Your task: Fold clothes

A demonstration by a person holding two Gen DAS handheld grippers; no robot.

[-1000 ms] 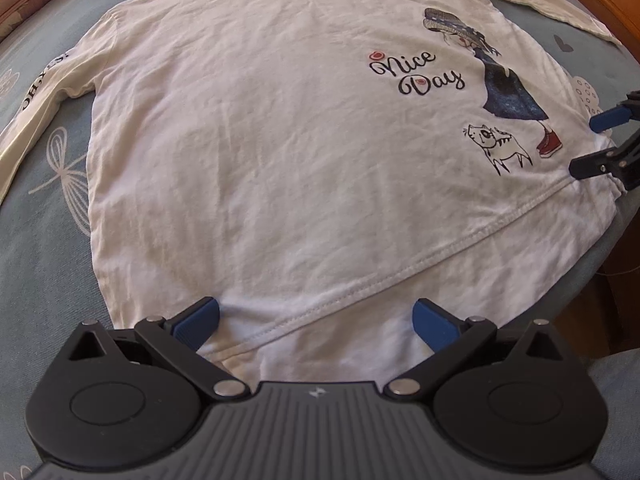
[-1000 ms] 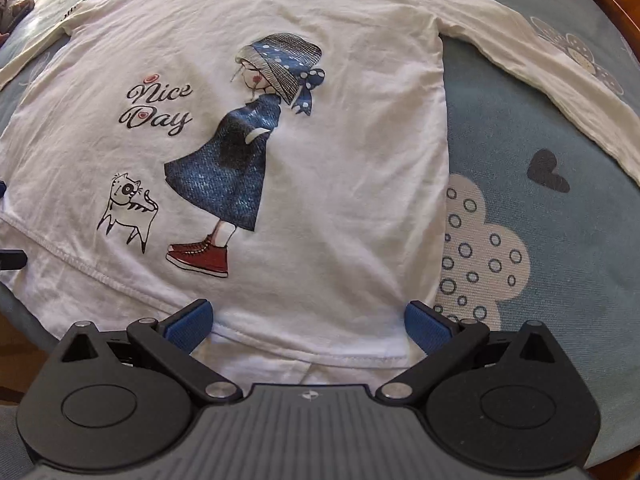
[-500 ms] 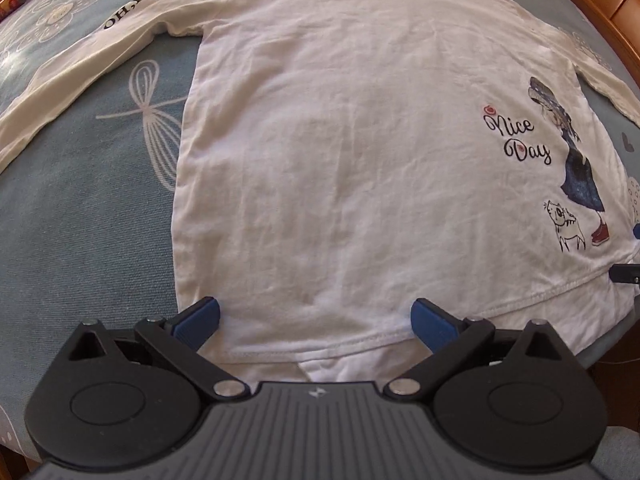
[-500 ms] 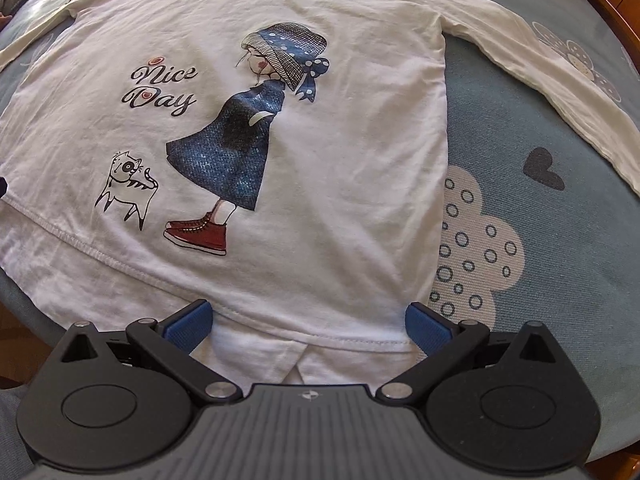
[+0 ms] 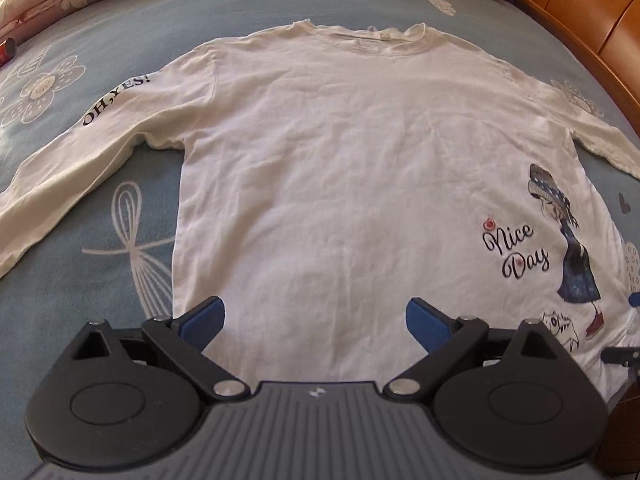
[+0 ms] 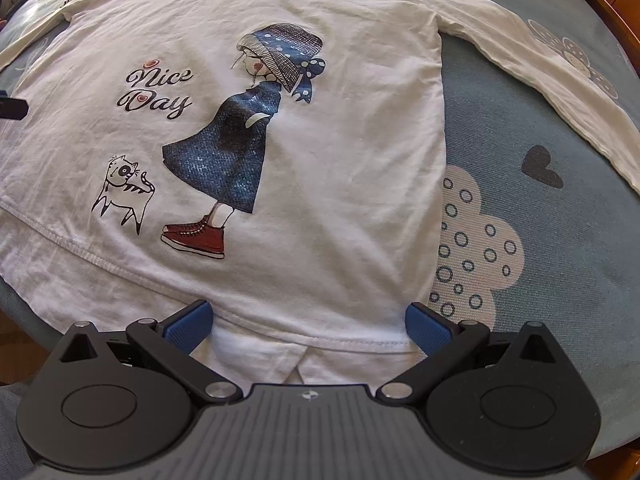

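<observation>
Shirt (image 5: 340, 184) hem lies between both spread jaws, apparently ungripped.

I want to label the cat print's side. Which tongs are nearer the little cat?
Right. The right tongs sit just below the cat at the hem; the left tongs are farther left, over plain fabric.

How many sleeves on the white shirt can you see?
2. The left sleeve, printed with black letters, stretches out over the blue bedspread. The right sleeve stretches out on the other side. Both cuffs run out of view.
</observation>
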